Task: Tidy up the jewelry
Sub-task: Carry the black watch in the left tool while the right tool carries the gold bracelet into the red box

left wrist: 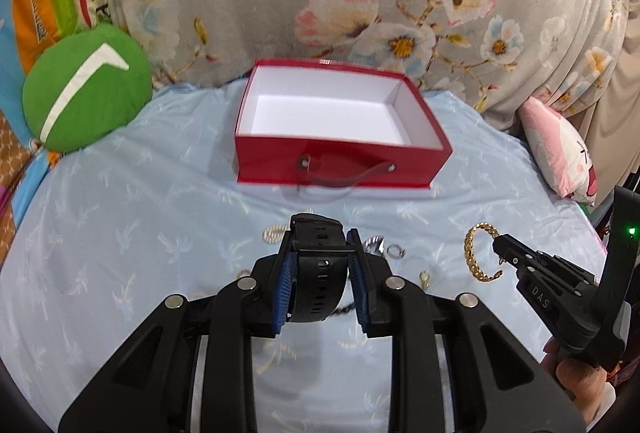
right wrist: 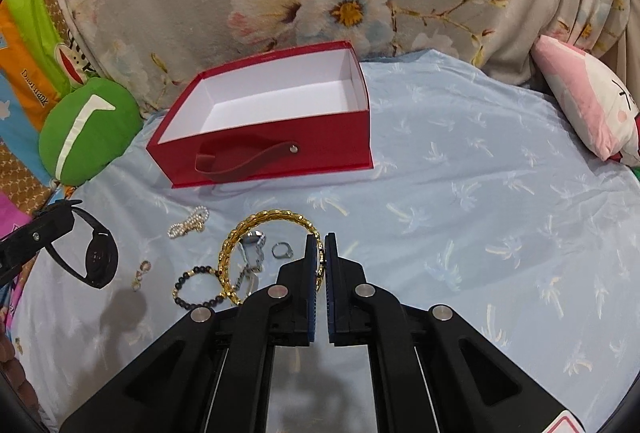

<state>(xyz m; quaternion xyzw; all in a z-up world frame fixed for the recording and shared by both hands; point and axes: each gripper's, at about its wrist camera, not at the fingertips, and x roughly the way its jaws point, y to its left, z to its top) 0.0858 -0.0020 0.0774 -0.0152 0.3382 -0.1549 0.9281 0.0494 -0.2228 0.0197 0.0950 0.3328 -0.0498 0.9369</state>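
Left gripper (left wrist: 320, 257) pinches a black rubber-strap watch (left wrist: 316, 273), right gripper (right wrist: 319, 253) nips a gold chain bangle (right wrist: 256, 233) — both lifted, presumably bound for the empty red cardboard box (left wrist: 340, 161).

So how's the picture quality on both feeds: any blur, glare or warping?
Left wrist view: red box slightly motion-blurred, black watch sharp; strong fisheye bend with dark corners. Right wrist view: crisp, gold bracelet glints mildly, soft shadows on the blue sheet; same edge warping.

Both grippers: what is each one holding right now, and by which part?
Left gripper clamps the black watch across its strap. Right gripper pinches the gold bangle by its rim, near one end; the rest hangs free.
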